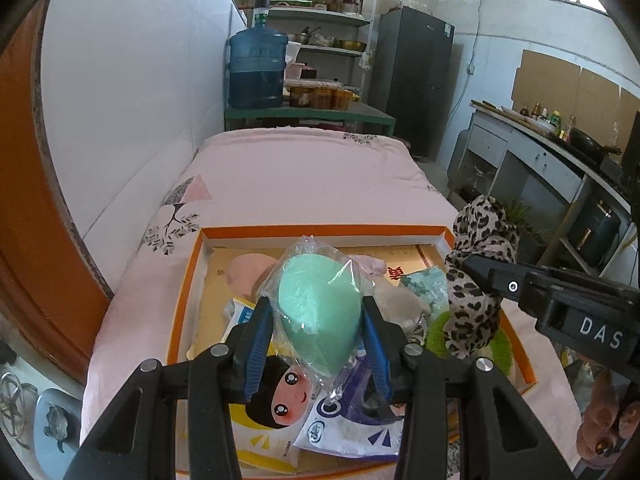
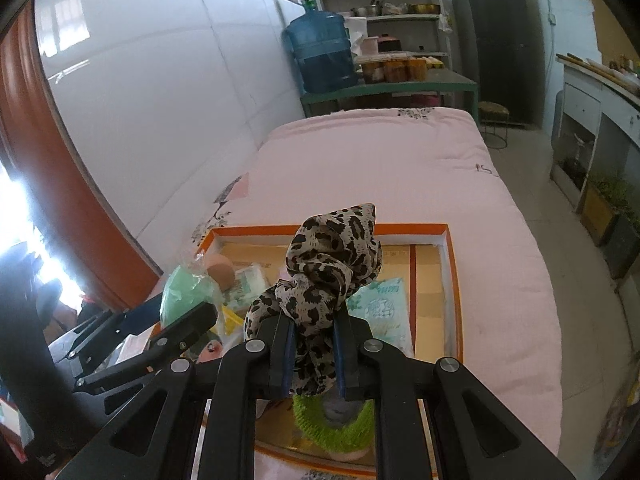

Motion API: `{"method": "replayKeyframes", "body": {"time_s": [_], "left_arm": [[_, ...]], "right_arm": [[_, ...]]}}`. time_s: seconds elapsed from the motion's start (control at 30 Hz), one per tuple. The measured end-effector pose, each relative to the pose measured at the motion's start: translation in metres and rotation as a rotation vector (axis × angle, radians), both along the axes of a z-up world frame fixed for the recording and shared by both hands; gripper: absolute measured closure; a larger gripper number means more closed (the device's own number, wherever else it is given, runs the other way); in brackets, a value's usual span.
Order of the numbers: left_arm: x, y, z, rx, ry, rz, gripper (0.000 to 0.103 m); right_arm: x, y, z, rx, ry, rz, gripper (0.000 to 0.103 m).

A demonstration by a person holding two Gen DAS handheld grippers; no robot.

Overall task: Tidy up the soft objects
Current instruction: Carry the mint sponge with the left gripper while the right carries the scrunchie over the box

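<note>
Two soft items held above orange tray [image 1: 440, 236]: green sponge [image 1: 316, 300] in clear wrap, clamped betw. left gripper [image 1: 316, 344] pads; leopard-print scarf [image 2: 324, 280], bunched, pinched tight in right gripper [image 2: 314, 356]. Tray on pink quilt [image 2: 400, 168], w/ tissue packs [image 1: 352, 428], green brush [image 2: 332, 424]. Water jug [image 1: 256, 68] at far end.

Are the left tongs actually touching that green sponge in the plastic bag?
Touching. The left wrist view shows both blue pads of the left tongs pressed against the bagged green sponge, holding it above the orange box.
</note>
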State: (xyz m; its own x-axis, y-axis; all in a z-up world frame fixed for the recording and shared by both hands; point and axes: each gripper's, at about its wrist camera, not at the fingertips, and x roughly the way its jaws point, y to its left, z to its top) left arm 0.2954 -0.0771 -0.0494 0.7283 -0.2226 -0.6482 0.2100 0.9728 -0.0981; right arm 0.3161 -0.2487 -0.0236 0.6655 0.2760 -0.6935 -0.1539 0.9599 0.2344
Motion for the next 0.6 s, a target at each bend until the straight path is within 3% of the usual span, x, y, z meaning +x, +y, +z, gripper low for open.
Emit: {"method": "replayKeyframes", "body": {"time_s": [0.6], "left_arm": [[0.018,-0.006,-0.020,0.010,0.031,0.004,0.059]], "right_arm": [[0.017,-0.004,-0.016,0.002,0.041,0.005,0.086]]}}
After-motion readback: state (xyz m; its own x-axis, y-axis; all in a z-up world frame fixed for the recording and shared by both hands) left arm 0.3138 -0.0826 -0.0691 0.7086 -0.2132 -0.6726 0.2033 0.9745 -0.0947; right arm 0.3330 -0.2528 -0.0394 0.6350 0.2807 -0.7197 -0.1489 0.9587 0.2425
